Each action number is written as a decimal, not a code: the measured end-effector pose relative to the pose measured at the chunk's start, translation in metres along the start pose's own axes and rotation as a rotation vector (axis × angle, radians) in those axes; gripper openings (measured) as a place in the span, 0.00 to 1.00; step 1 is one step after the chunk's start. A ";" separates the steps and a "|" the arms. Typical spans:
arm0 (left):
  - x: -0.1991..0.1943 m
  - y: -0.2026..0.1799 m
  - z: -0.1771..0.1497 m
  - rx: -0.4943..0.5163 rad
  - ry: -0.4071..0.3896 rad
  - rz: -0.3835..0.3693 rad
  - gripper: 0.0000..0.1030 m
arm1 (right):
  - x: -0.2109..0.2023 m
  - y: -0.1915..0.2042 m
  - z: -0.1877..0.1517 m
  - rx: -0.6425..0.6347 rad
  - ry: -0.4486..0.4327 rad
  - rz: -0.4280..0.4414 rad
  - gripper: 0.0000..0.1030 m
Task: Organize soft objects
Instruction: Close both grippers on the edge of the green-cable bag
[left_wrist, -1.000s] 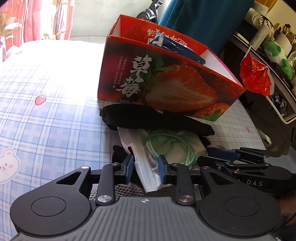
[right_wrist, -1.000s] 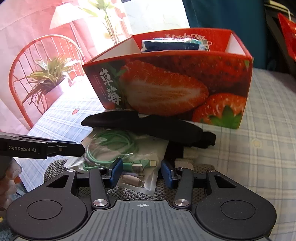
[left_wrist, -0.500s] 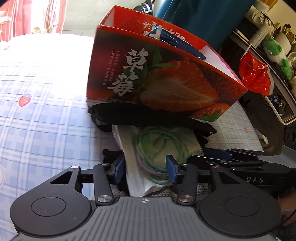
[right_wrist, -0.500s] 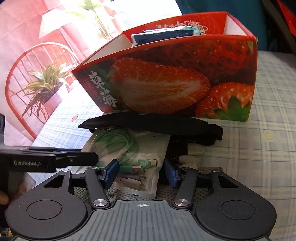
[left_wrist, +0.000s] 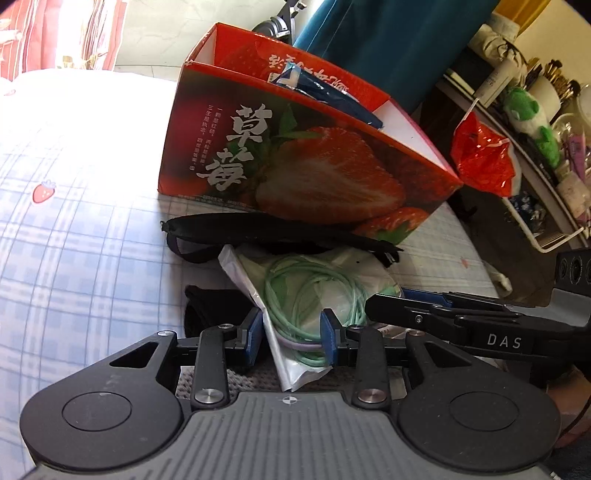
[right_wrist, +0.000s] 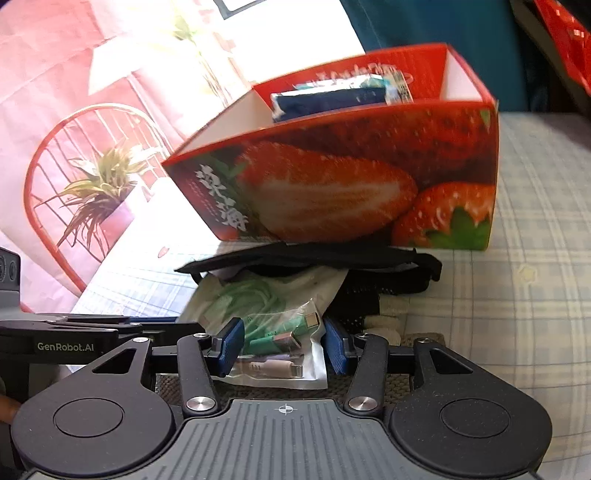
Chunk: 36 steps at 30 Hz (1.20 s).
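Checked bedding carries everything, so I have a soft base. Both my left gripper (left_wrist: 291, 341) and right gripper (right_wrist: 283, 349) are closing on the slick plastic bag (left_wrist: 295, 291) of coiled green cable, lying before the strawberry box (left_wrist: 295, 162). Glossy film could slip or tear if I pull unevenly; the limp black strap (left_wrist: 258, 229) might snag.

A checked cloth (left_wrist: 74, 229) in pale blue and white covers the flat top, with a small strawberry print (left_wrist: 43, 191) at the left. Bright light washes out its far part. At the upper left hangs a red curtain (left_wrist: 55, 33). At the upper right stands a crowded shelf (left_wrist: 532, 122) with a green soft toy (left_wrist: 528, 114). In the right view, a big pink picture (right_wrist: 92, 147) shows a red chair and a plant.
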<state>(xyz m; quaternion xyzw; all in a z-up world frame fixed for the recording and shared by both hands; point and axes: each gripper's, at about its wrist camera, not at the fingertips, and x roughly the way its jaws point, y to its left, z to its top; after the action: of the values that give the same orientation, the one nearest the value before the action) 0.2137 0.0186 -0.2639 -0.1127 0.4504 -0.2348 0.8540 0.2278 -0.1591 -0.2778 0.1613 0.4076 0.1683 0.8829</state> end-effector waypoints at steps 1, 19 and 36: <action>-0.003 -0.001 -0.001 0.001 -0.010 -0.005 0.34 | -0.003 0.002 -0.001 -0.009 -0.007 -0.001 0.43; -0.003 -0.015 -0.012 0.026 0.013 -0.057 0.33 | -0.028 0.010 -0.024 -0.055 -0.026 -0.007 0.37; 0.005 0.002 -0.021 -0.023 0.030 -0.053 0.26 | -0.016 0.002 -0.026 -0.059 0.009 -0.027 0.33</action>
<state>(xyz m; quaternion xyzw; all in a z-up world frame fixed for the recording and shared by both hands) 0.1995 0.0182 -0.2799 -0.1308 0.4626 -0.2539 0.8393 0.1977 -0.1601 -0.2825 0.1288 0.4087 0.1692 0.8875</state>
